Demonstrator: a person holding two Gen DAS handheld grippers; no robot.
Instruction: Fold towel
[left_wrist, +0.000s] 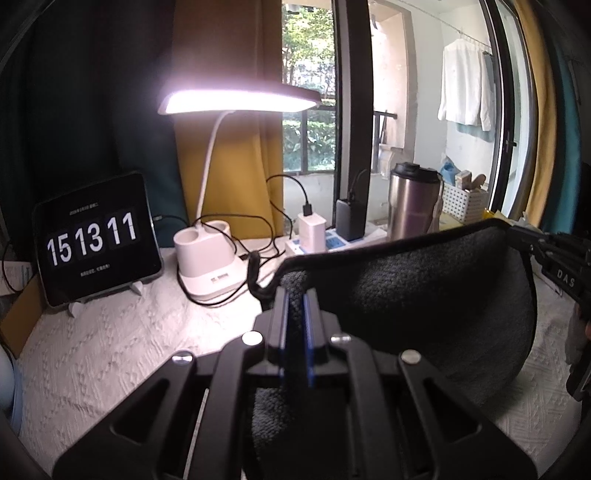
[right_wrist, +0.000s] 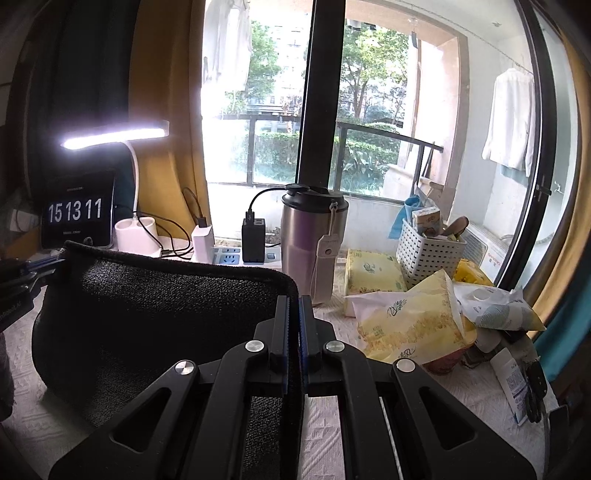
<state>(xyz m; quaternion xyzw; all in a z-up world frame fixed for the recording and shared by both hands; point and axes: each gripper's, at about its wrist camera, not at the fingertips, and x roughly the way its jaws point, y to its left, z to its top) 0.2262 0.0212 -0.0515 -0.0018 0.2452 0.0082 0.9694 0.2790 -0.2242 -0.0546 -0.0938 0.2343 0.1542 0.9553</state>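
A dark grey towel (left_wrist: 424, 295) hangs stretched between my two grippers above the white quilted table cover (left_wrist: 110, 350). My left gripper (left_wrist: 295, 295) is shut on the towel's left top corner. My right gripper (right_wrist: 293, 302) is shut on the towel's right top corner; the towel (right_wrist: 147, 314) sags to its left in the right wrist view. In the left wrist view the right gripper (left_wrist: 535, 240) shows at the far right, holding the other corner. In the right wrist view the left gripper (right_wrist: 55, 264) shows at the far left. The towel's lower edge is hidden behind the grippers.
At the back stand a lit white desk lamp (left_wrist: 207, 258), a tablet clock (left_wrist: 96, 236), chargers on a power strip (right_wrist: 229, 254) with cables, and a steel tumbler (right_wrist: 310, 240). Tissue packs (right_wrist: 406, 325), a white basket (right_wrist: 424, 254) and small items crowd the right side.
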